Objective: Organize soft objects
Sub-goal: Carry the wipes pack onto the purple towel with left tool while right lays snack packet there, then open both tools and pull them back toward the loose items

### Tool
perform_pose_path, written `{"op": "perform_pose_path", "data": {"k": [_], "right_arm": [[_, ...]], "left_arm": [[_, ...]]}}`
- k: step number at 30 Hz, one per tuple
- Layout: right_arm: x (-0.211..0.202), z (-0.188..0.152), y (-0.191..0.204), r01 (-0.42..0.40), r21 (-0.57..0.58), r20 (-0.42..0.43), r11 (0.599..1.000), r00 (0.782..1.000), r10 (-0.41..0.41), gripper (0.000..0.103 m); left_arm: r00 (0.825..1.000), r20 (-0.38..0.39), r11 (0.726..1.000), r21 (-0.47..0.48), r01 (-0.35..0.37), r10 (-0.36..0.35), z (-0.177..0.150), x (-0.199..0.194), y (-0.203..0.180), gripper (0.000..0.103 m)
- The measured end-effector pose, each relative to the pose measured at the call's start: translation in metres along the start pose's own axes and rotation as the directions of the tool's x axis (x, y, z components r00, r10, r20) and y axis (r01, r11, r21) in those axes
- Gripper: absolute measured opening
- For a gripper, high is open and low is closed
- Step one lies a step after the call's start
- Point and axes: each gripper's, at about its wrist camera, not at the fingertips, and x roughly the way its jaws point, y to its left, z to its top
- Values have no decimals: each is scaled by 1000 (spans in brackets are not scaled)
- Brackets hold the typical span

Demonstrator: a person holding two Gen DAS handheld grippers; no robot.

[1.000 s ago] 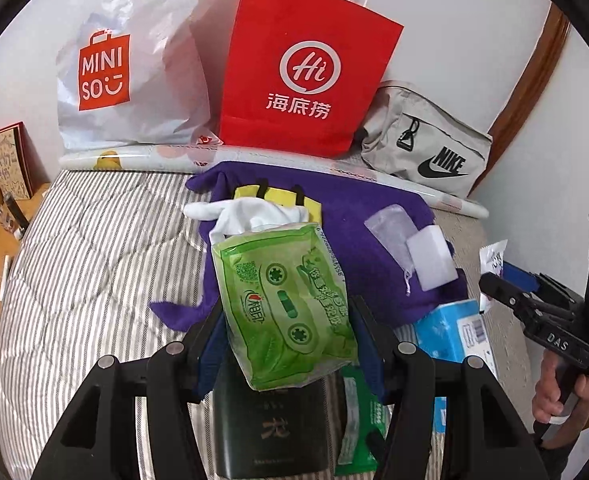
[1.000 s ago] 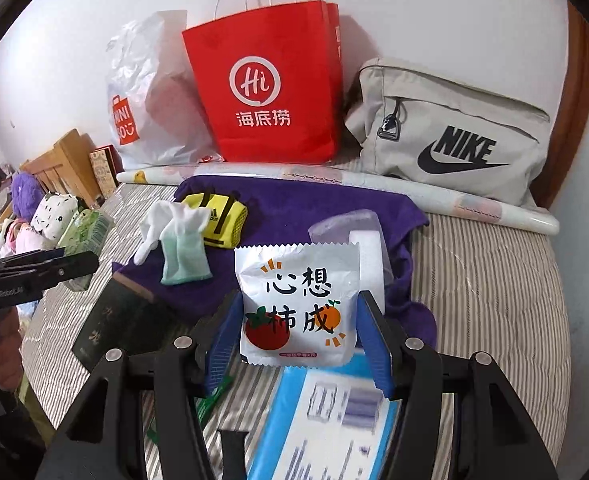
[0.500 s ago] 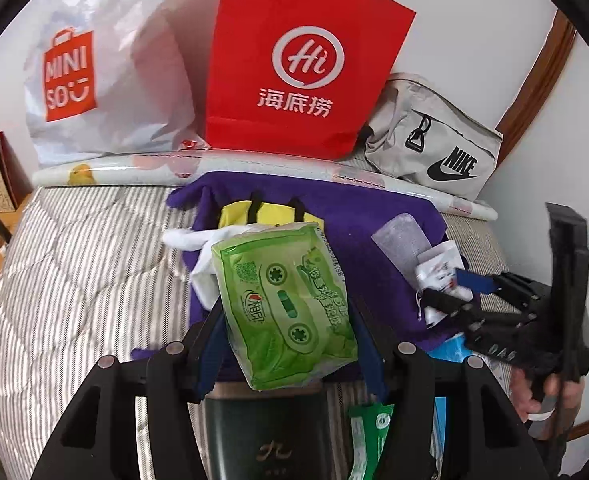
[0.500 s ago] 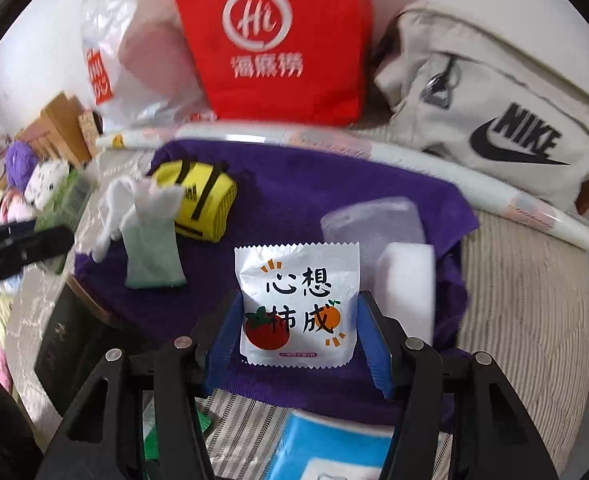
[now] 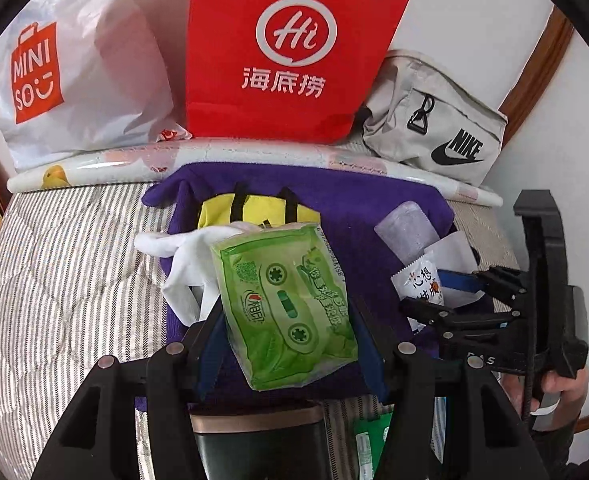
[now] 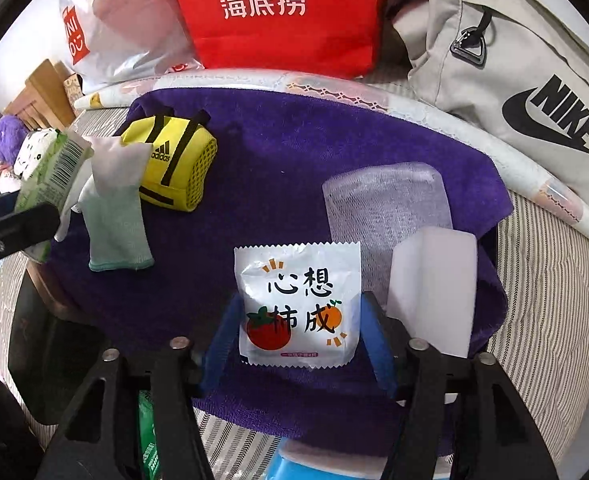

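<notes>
My left gripper (image 5: 290,344) is shut on a green tissue pack (image 5: 286,312), holding it above the near edge of the purple towel (image 5: 354,208). In the right wrist view that pack (image 6: 50,176) hangs at the left edge. My right gripper (image 6: 298,340) is low over the towel (image 6: 254,184), its jaws opening. A white snack packet (image 6: 298,300) with a tomato print sits between them, a sliver of gap showing at the right pad. On the towel lie a yellow mini bag (image 6: 174,164), a white glove (image 6: 114,220), a mesh pouch (image 6: 386,200) and a white block (image 6: 434,288).
A red paper bag (image 5: 294,52), a white shopping bag (image 5: 74,72) and a grey pouch (image 5: 434,128) lean on the wall behind a patterned roll (image 5: 254,152). A dark box (image 5: 262,448) and a green pack (image 5: 370,440) lie near me on the striped mattress (image 5: 62,260).
Both grippers moved forward and down over the towel. The right one brought the snack packet down beside the white block, and its jaws widened slightly.
</notes>
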Motion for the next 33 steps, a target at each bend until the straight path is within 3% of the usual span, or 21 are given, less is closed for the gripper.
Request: {"op": "perform_pose_path", "data": {"k": [7, 14, 24, 27, 29, 33], "right_arm": [[1, 3, 2, -1, 1, -3, 1000, 1000, 1, 66], [-30, -7, -4, -8, 29, 87, 1000, 996, 5, 66], [-64, -32, -5, -28, 39, 163, 999, 986, 21, 66], [-68, -36, -5, -18, 35, 169, 999, 985, 12, 66], [-70, -40, -8, -14, 43, 171, 999, 985, 7, 66], [-76, -50, -15, -21, 74, 176, 997, 984, 8, 66]], "left_arm": [[999, -39, 1000, 2, 24, -24, 2, 15, -3, 56], [996, -74, 997, 52, -50, 53, 5, 37, -10, 56], [990, -139, 1000, -7, -18, 17, 6, 56, -3, 57], [989, -144, 999, -39, 34, -40, 6, 55, -1, 68], [988, -139, 995, -75, 62, -72, 5, 50, 2, 70], [992, -122, 997, -62, 38, -45, 1, 34, -1, 70]]}}
